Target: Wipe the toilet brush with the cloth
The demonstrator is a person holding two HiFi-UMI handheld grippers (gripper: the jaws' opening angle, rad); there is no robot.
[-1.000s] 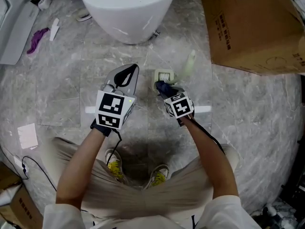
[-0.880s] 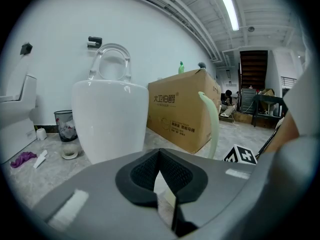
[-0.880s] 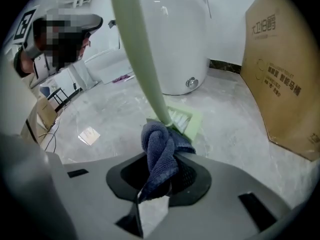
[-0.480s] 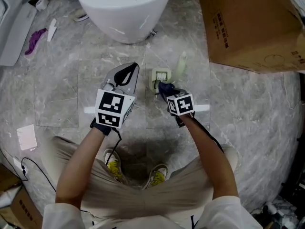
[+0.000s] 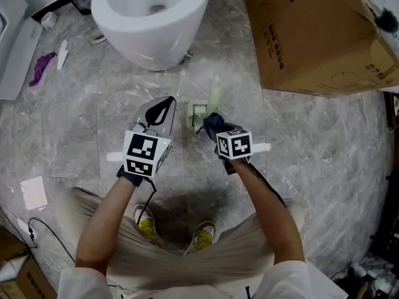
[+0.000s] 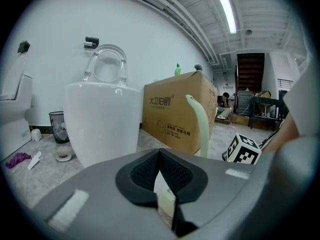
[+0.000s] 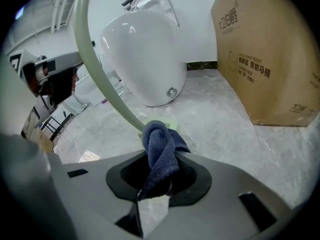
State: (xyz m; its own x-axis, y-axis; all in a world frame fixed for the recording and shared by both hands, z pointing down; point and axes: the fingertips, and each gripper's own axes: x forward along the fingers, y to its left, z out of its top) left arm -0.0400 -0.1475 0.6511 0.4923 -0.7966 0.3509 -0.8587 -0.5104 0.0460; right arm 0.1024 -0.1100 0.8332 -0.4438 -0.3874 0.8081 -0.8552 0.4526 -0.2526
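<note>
Grey marble floor (image 5: pixel 324 142) carries the cardboard box (image 5: pixel 312 36) and toilet (image 5: pixel 149 23) at its far edge. Our left gripper (image 5: pixel 163 104) hovers with its jaws closed together. The toilet brush (image 5: pixel 215 95), mid-floor, leans less than a second ago. Our right gripper (image 5: pixel 209 122) has its jaws pinching the blue cloth (image 7: pixel 159 144) against the handle.

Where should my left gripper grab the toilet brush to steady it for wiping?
Probably the toilet brush handle near its top, coming in from the left gripper's side. The handle stands upright and slim there. Lower down, the cloth in the right gripper crowds the base.
</note>
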